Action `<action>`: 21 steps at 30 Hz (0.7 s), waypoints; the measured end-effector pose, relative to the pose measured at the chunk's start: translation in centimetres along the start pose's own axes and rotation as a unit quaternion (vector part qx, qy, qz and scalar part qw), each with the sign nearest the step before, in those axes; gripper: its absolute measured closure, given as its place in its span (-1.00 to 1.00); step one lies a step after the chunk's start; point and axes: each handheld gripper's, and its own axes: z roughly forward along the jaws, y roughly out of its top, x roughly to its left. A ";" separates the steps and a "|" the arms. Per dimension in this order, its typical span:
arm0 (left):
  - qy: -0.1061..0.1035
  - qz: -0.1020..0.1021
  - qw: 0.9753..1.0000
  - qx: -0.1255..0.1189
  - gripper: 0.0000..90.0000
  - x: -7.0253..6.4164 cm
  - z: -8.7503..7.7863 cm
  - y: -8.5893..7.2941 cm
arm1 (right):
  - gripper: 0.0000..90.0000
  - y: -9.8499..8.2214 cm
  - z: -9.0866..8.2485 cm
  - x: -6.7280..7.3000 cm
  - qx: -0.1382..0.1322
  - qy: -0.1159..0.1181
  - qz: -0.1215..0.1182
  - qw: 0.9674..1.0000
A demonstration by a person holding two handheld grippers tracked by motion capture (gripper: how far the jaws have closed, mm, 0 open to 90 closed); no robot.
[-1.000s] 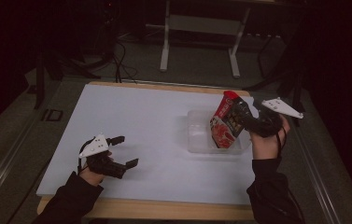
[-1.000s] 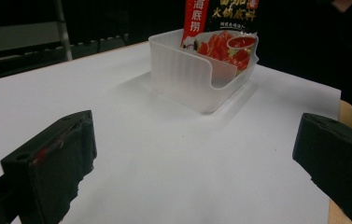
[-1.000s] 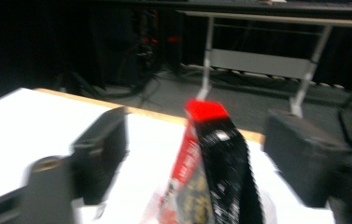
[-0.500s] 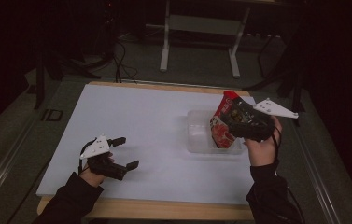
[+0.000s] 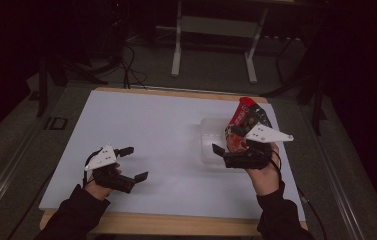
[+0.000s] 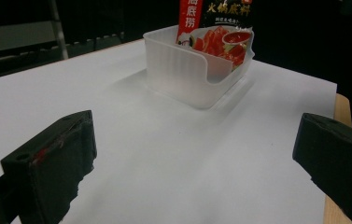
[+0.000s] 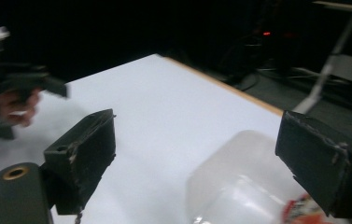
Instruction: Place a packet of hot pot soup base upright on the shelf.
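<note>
The red and black sauce packet (image 5: pixel 243 127) stands on end in the clear plastic bin (image 6: pixel 190 74) at the right of the high view, leaning on its far wall. It looks a soft, glossy pouch, likely limp and slippery, so its free top edge is the place to pinch. Both the right gripper (image 5: pixel 231 152), beside the bin, and the left gripper (image 5: pixel 131 164), low on the white counter (image 5: pixel 161 130), have jaws wide and empty.

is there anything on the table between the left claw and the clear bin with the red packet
Nothing visible. In the left gripper view, bare white table runs from the open left claw to the clear bin, with the red packet standing in it.
</note>
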 end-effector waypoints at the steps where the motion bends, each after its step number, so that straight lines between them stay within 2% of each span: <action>1: -0.001 0.000 1.000 -0.001 -1.00 0.0 0.0 0.0 | -0.71 -0.2 0.1 0.2 0.000 0.008 -0.002 1.000; 6: 0.000 0.002 1.000 -0.002 -1.00 0.0 -0.1 0.0 | -0.71 -1.1 0.2 1.3 0.003 0.035 -0.010 0.999; 11: 0.000 0.002 1.000 0.001 -1.00 0.0 0.0 0.0 | -0.71 -2.0 0.3 1.7 0.011 0.051 -0.005 0.999; 12: 0.000 0.002 1.000 0.001 -1.00 0.0 0.0 0.0 | -0.71 -2.6 0.3 1.8 0.012 0.061 -0.005 0.998; 21: 0.000 0.005 1.000 0.001 -1.00 -0.1 -0.1 0.0 | -0.73 -4.5 0.0 1.8 0.038 0.076 -0.002 0.996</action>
